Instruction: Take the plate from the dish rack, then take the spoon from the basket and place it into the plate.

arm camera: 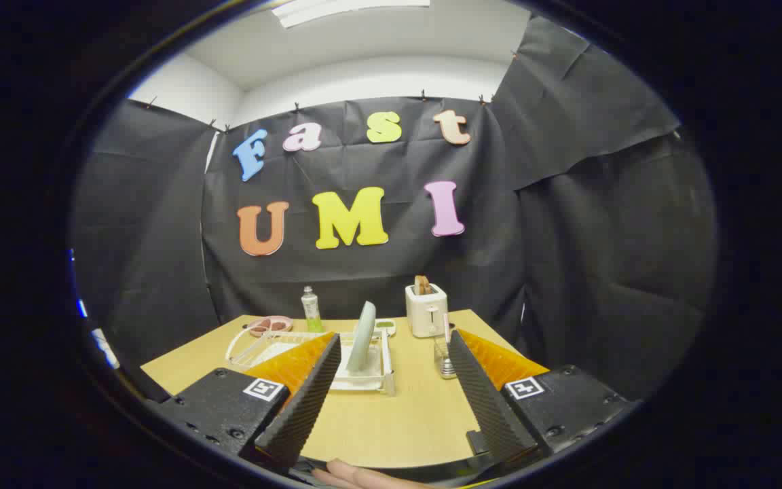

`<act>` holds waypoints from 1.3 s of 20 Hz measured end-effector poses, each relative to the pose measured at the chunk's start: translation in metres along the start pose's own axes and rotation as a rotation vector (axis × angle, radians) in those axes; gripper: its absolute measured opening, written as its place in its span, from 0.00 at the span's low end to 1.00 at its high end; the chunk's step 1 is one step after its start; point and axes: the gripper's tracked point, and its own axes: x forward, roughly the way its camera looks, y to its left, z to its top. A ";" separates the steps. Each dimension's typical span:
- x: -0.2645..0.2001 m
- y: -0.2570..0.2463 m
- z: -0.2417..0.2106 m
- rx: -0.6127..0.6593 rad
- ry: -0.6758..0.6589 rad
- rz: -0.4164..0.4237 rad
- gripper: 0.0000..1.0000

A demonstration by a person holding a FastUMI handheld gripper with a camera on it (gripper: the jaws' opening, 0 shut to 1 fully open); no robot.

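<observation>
Beyond your tongs (391, 387), wide, empty: plate (362, 336) upright in dish rack (364, 370). Likely rigid, slick, breakable; pinch exposed top rim.

Bright ceiling light (354, 8) overhead; sharp centre, strong fisheye bending toward the edges.

The camera rides on the tongs (391, 353) and looks forward, low over the surface (377, 421). The dish rack (357, 373) sits near, just ahead.

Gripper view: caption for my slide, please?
Open gripper faces the plate standing upright in the dish rack.
</observation>
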 end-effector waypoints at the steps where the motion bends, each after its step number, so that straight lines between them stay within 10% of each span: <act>1: 0.000 0.001 0.000 -0.009 -0.002 -0.001 1.00; 26: 0.037 0.008 -0.005 -0.091 0.049 -0.037 1.00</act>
